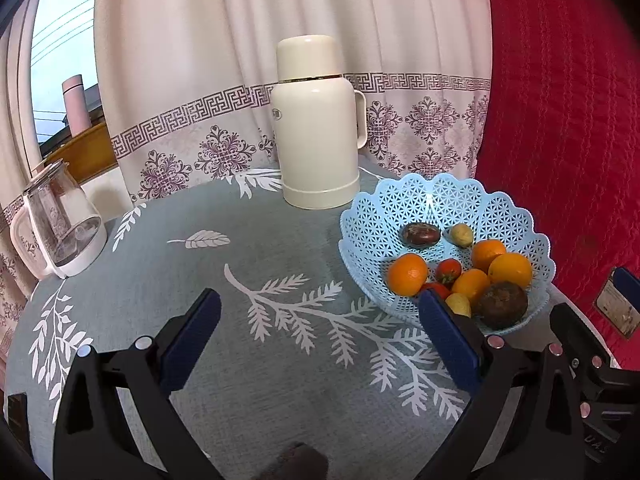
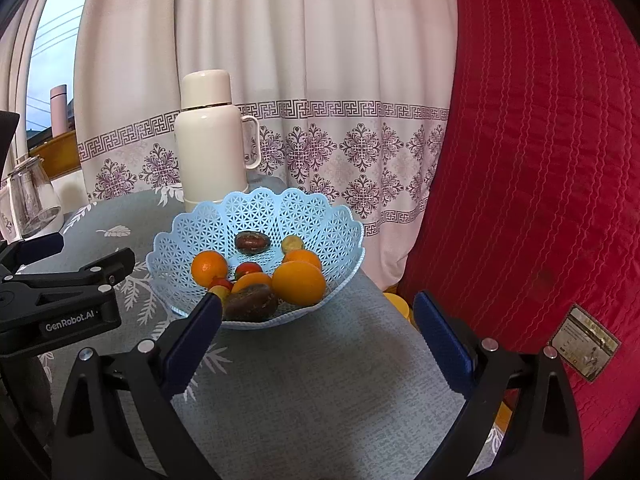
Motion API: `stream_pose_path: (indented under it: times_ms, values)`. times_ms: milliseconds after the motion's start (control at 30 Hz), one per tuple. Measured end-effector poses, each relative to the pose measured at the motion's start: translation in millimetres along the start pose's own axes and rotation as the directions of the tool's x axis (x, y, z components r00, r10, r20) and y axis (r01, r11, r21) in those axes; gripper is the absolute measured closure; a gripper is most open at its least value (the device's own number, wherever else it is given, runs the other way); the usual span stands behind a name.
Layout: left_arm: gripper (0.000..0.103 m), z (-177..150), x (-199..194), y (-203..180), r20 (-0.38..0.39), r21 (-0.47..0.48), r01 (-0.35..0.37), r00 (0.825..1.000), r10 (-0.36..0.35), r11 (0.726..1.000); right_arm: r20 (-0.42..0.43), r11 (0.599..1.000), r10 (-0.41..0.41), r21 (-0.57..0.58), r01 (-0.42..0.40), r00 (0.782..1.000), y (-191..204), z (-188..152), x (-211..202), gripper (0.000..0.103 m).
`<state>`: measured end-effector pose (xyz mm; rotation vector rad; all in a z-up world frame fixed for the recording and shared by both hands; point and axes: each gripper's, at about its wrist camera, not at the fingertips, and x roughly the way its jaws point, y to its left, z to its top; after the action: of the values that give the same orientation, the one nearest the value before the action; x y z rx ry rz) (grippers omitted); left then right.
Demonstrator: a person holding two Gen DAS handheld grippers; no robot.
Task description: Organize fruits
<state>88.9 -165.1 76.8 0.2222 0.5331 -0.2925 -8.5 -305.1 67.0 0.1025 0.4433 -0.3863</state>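
Your left gripper and right gripper both stand spread wide and hold nothing, poised above the table. All the fruit in view lies in the blue lattice basket, which in the left view sits at 3 o'clock, with the cream thermos at 12 o'clock. Inside it: several oranges, small red fruits, two dark brown fruits and small yellow ones. No fruit shows loose on the cloth, so gathering looks largely done. A yellow shape at the table's right edge cannot be identified.
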Motion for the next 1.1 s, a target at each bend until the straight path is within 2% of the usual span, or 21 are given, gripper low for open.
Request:
stream_pose_path:
  times_ms: [900,1100]
  values:
    - [0.002,-0.1,-1.6,-2.8,0.005,0.014,-0.004,1.000,0.004,1.000,-0.001,1.000,-0.001,-0.001,0.001,1.000,-0.1,0.5,1.4,0.007]
    - [0.002,-0.5,-4.9,-4.4,0.027,0.032,-0.015,1.000,0.014,0.999,-0.001,1.000,-0.001,-0.001,0.001,1.000,0.3,0.4,1.7,0.007]
